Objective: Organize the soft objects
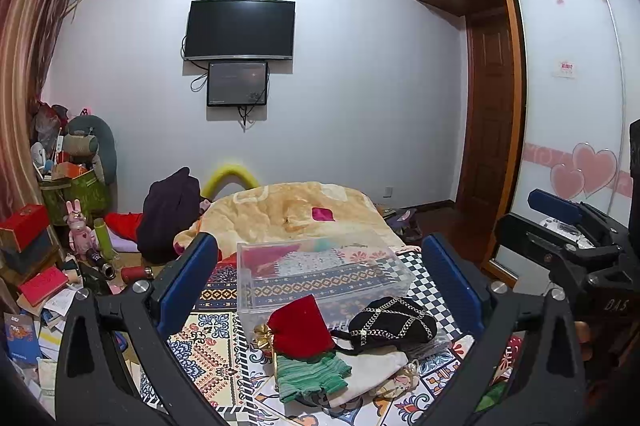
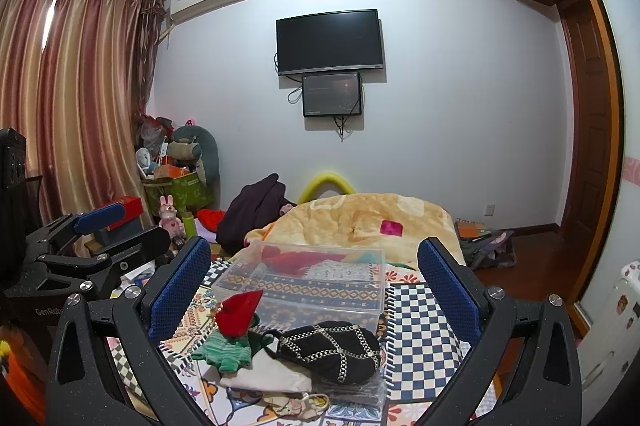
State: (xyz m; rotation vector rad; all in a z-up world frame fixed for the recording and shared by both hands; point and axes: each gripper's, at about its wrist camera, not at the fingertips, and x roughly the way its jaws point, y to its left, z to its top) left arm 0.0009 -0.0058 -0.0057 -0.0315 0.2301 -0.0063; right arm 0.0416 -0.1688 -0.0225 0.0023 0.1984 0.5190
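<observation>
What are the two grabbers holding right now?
Nothing. The left gripper and right gripper are both open, above the red pouch and black bag.

Low in the frame, a red pouch lies against a green knit piece, with a white cloth under them. Right of these sits a black bag crossed with silver chain. The clear box behind shows red and floral fabric inside. The bedspread mixes blue-white checks with paisley and geometric bands. Mid-frame, a peach blanket carries a magenta patch. Both grippers wear blue pads.
</observation>
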